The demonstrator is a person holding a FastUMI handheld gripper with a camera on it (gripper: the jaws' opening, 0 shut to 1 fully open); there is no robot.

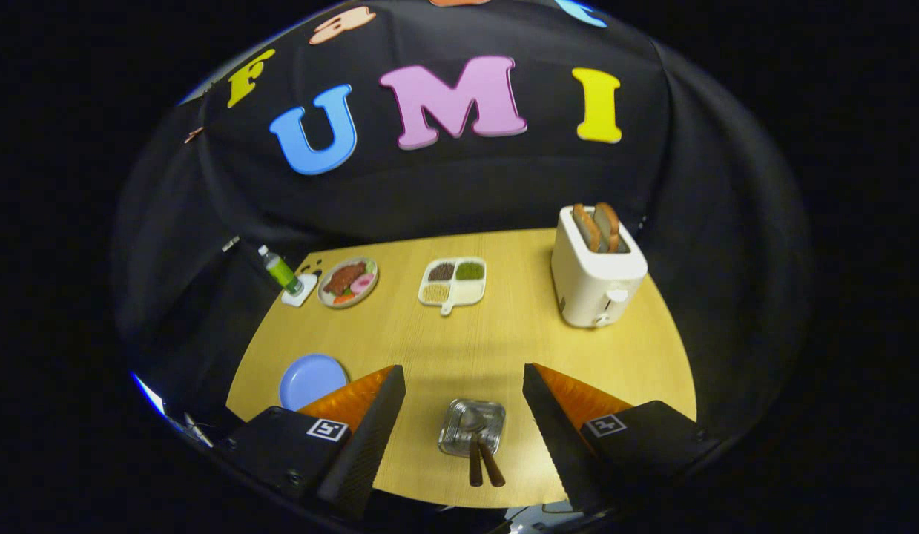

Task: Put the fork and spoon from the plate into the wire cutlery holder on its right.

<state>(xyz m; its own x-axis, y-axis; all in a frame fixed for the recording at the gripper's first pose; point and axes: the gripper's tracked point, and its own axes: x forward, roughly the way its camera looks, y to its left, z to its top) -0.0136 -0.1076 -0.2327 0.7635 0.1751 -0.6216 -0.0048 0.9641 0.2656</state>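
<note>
The wire cutlery holder [472,426] stands on the wooden table [489,341], between my two fingers and below them. Two brown utensil handles [483,465] stick out of it side by side, pointing toward me; a shiny spoon-like head shows inside the wire. I cannot tell fork from spoon. The blue plate [311,379] lies left of the holder, just beyond my left finger [370,423], with nothing on its visible surface. My gripper [463,371] is open, its fingers wide apart and touching nothing.
A white toaster [597,278] with two bread slices stands at the back right. A white divided dish [453,283] of grains sits mid-back. A plate of food [348,282] and a green bottle [281,271] stand back left.
</note>
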